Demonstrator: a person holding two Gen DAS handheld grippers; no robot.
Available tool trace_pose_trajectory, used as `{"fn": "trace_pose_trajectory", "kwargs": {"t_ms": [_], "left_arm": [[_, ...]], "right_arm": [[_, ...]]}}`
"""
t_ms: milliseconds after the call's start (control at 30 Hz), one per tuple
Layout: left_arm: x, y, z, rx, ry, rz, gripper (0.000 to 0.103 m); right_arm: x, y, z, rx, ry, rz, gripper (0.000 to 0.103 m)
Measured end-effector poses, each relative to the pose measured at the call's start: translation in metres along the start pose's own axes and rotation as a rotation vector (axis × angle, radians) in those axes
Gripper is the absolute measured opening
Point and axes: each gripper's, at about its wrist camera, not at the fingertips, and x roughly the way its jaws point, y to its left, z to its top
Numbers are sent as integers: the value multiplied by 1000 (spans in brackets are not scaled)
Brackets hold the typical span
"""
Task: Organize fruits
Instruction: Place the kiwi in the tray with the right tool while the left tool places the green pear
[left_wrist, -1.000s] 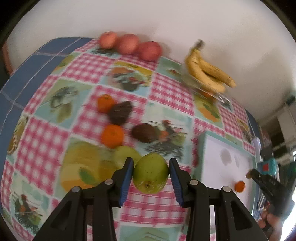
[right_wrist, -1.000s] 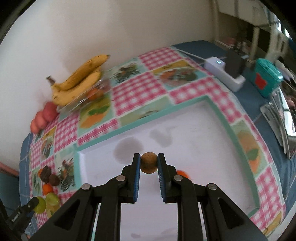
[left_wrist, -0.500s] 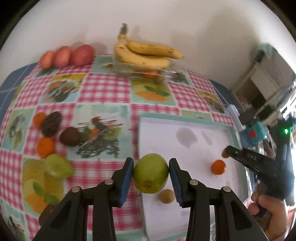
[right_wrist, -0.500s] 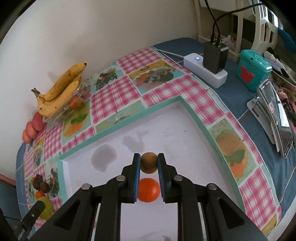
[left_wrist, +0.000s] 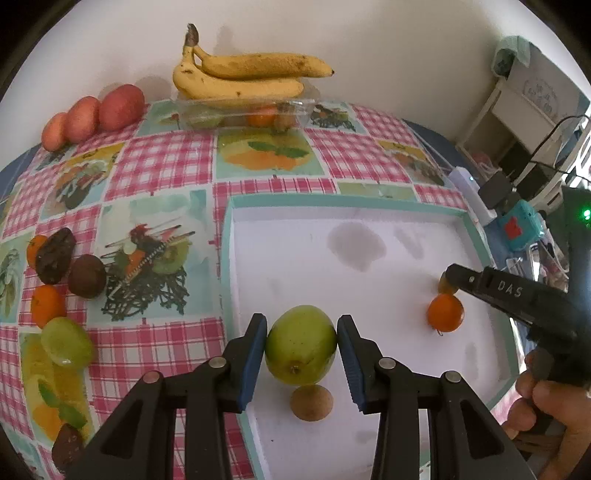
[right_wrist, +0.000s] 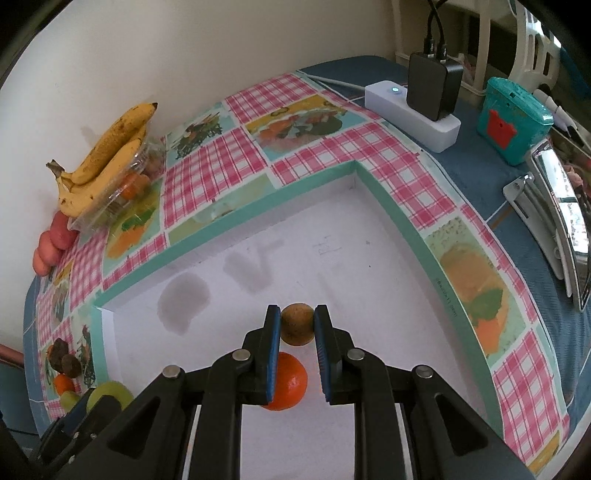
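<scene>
Green pear (left_wrist: 301, 345) was gripped by left gripper (left_wrist: 301, 354), brown fruit (right_wrist: 297, 324) by right gripper (right_wrist: 295, 354), above the tray (left_wrist: 474, 236); careless release could roll either against the orange (left_wrist: 445, 313).

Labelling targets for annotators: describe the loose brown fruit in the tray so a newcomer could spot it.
Find the white tray with the teal rim on the checked tablecloth. Near its front left corner, just below the green fruit held in the left tongs, lies the small brown fruit: round, tan, dull, unlike the orange tangerine opposite.
</scene>
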Motion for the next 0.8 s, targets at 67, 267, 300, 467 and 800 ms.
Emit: {"fn": "trace_pose_trajectory", "kwargs": {"t_ms": [67, 267, 300, 467, 800], "left_arm": [[3, 0, -1, 0, 10, 5, 42], [5, 2, -2, -3, 15, 4, 42], [5, 2, -2, -5, 16, 2, 42], [6, 1, -1, -8, 20, 3, 42], [-9, 4, 5, -23, -17, -6, 48]], "right_arm": [[0, 0, 1, -1, -1, 0, 19], [0, 0, 1, 1, -1, 1, 19], [0, 0, 1, 1, 1, 2, 19], [0, 0, 2, -4, 2, -2, 19], [0, 1, 2, 0, 0, -11, 20]]}}
